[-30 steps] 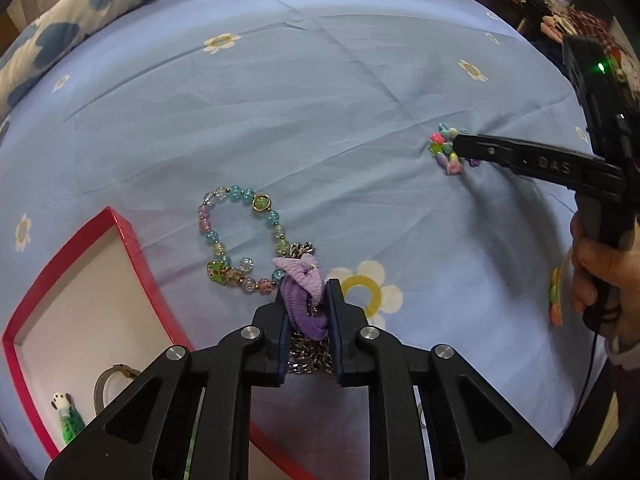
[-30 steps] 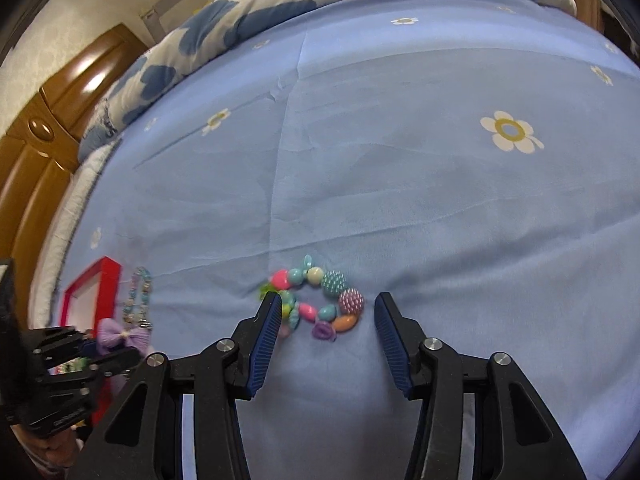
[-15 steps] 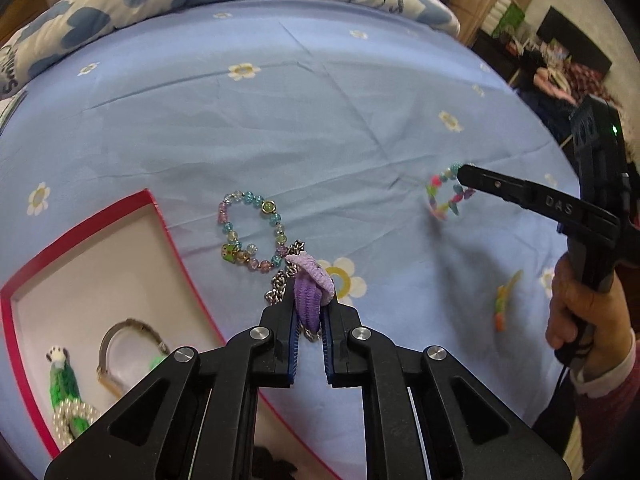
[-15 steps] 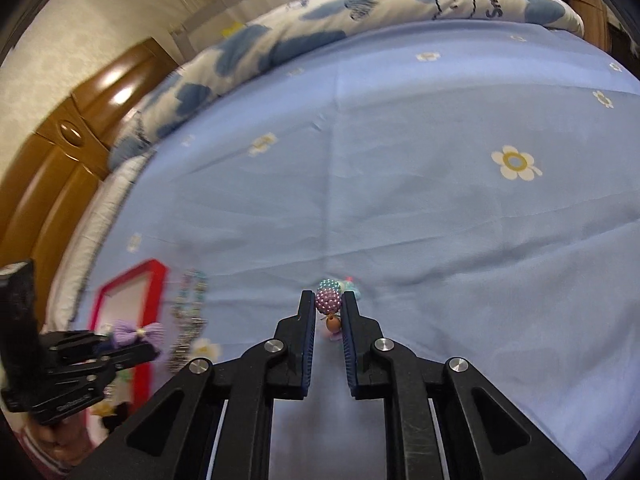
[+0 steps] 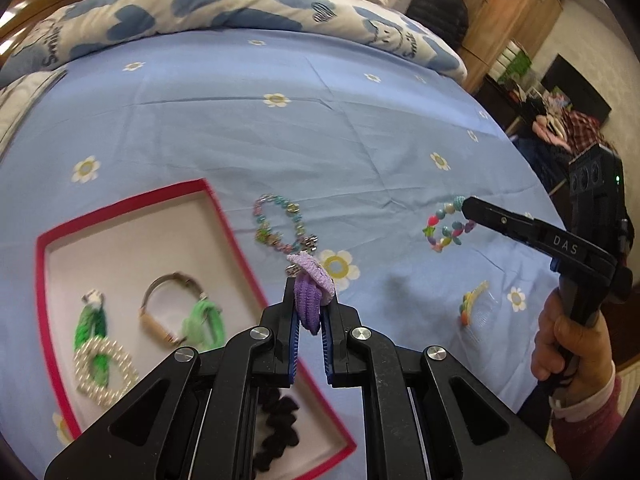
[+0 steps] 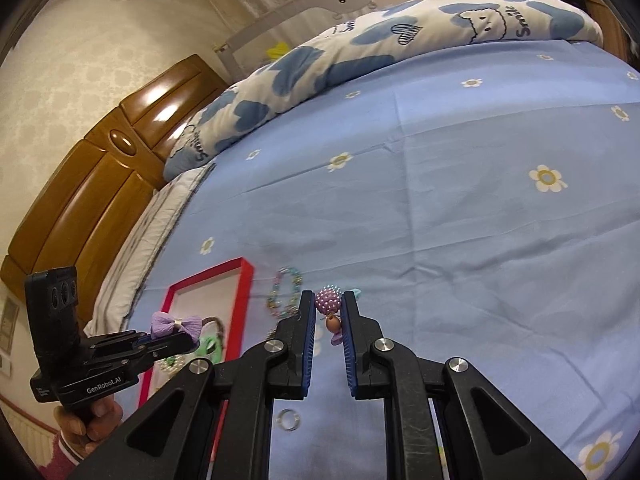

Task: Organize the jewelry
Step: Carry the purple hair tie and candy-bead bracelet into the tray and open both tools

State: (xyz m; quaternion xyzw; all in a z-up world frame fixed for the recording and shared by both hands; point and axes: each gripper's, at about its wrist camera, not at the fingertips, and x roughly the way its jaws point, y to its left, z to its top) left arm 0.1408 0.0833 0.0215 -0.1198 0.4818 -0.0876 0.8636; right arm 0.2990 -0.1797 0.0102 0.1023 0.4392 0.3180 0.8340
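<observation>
Now the left tool [image 5: 310, 312] clamps a purple bow [image 5: 310, 294] above the red box rim [image 5: 236, 240], the right tool [image 6: 328, 316] pinching a bead bracelet [image 5: 446, 228].

Left gripper [image 5: 310, 312]: black two-finger tool with blue pads, jaws clamped on a purple fabric bow [image 5: 311, 292], angled downward.
Right gripper [image 6: 327, 316]: same build, jaws closed on a chunky multicoloured bead bracelet [image 6: 329, 301].
Right hand [image 5: 568, 340]: wraps its handle.
</observation>
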